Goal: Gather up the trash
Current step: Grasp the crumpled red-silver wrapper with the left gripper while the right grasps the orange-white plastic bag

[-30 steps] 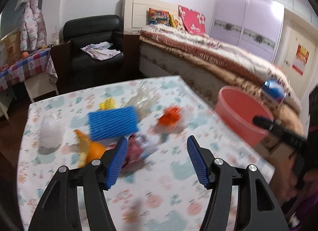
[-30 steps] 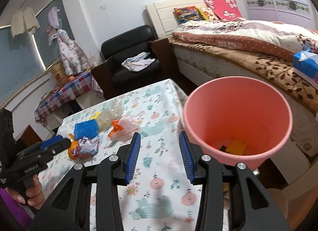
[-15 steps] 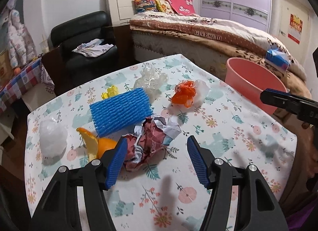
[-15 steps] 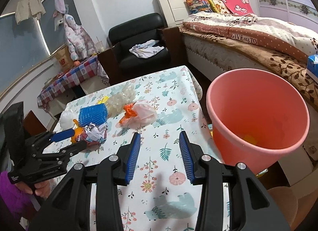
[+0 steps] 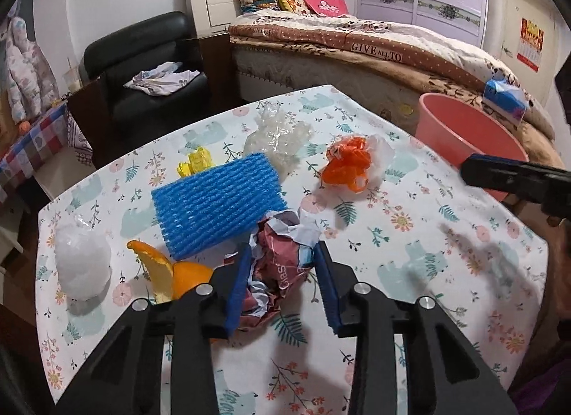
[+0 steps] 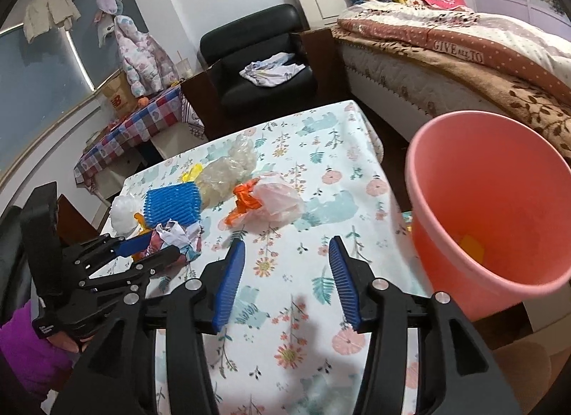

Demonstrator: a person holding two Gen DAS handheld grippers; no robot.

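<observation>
Left wrist view: left gripper [image 5: 282,279] closed around crumpled red-and-white paper [image 5: 282,258] on floral tablecloth [image 5: 410,236].

Blue pads pressing both sides of the wad, which lies on the cloth just in front of blue foam netting [image 5: 217,200] and beside orange peel [image 5: 167,268]. Farther back: clear plastic [image 5: 278,136], orange-and-white bag [image 5: 353,161], white wad [image 5: 82,265]. Right gripper [image 6: 285,283] spread wide, holding nothing, above cloth beside pink bucket [image 6: 492,200] off the table edge.

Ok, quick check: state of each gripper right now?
Left gripper: closing around the crumpled paper wrapper, pads at its sides; firm grip cannot be told.
Right gripper: open, empty.
</observation>
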